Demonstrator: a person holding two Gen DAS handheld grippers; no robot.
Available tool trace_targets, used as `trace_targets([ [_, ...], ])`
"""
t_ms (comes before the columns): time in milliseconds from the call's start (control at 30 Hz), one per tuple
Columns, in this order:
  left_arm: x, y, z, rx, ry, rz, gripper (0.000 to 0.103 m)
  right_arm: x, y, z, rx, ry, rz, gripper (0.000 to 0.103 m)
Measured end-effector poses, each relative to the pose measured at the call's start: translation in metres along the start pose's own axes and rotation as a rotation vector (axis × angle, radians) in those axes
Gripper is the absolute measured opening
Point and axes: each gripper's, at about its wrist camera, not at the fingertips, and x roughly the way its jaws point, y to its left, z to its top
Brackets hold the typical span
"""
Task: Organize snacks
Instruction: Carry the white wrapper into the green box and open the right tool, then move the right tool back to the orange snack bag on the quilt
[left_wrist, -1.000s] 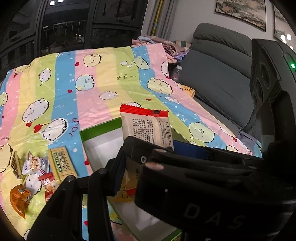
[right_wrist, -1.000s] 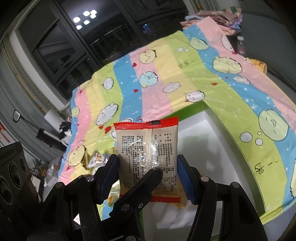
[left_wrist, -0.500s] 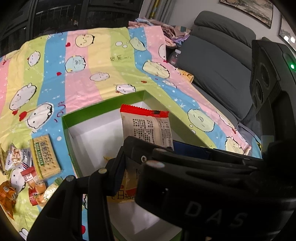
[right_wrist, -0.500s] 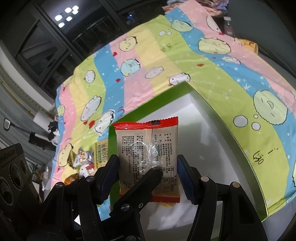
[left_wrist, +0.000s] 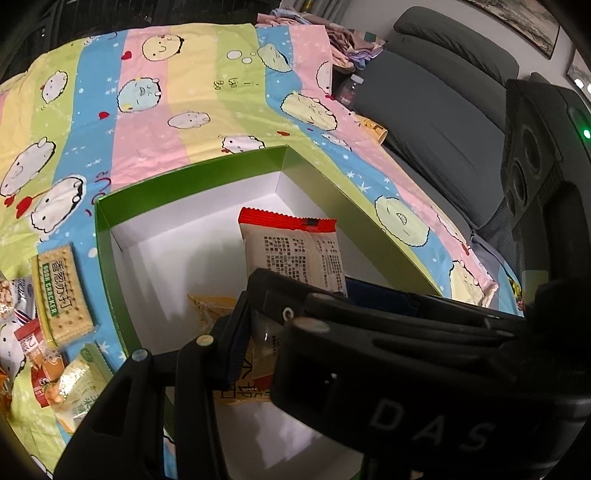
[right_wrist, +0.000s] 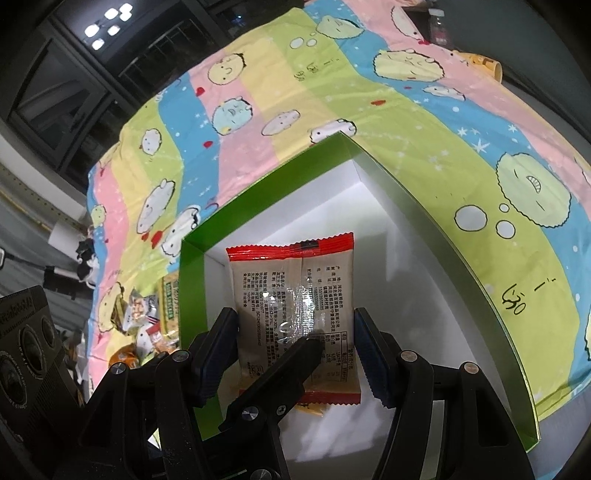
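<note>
Two packets are in my grip over the green box (right_wrist: 436, 206): my right gripper (right_wrist: 295, 343) jaws clamp the red-edged packet (right_wrist: 291, 295), and my left gripper (left_wrist: 255, 325) jaws pinch a yellow packet (left_wrist: 243, 373) (mostly hidden behind black linkage). One soda cracker pack (left_wrist: 62, 291) lies on the striped sheet (left_wrist: 192, 85); the heap beside it is cut off, uncountable.
</note>
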Motion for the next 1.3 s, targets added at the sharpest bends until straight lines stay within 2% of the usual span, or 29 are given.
trace_targets([
  [300,0.008,0.004,0.000,-0.021,0.031,-0.034,0.040,0.004,-0.001,0.002,0.006,0.008,-0.041,0.066],
  [500,-0.001,0.006,-0.002,-0.026,0.012,-0.030,0.043,0.000,0.005,0.000,-0.009,-0.007,-0.057,0.066],
  [600,-0.013,0.010,-0.002,-0.029,-0.009,-0.026,0.051,-0.008,0.016,-0.002,-0.045,-0.035,-0.049,0.070],
  [667,-0.023,0.015,-0.003,-0.031,-0.033,-0.013,0.062,-0.013,0.024,-0.004,-0.068,-0.053,-0.047,0.079],
  [900,-0.075,0.045,-0.014,-0.068,-0.137,0.062,0.081,-0.033,0.071,-0.015,-0.191,-0.148,-0.055,0.080],
  [967,-0.091,0.058,-0.018,-0.088,-0.162,0.097,0.087,-0.036,0.086,-0.019,-0.233,-0.170,-0.055,0.087],
  [1100,-0.124,0.092,-0.029,-0.161,-0.202,0.199,0.090,-0.041,0.117,-0.030,-0.316,-0.215,-0.038,0.089],
  [1300,-0.172,0.147,-0.059,-0.276,-0.264,0.354,0.094,-0.037,0.158,-0.051,-0.429,-0.222,0.025,0.090],
])
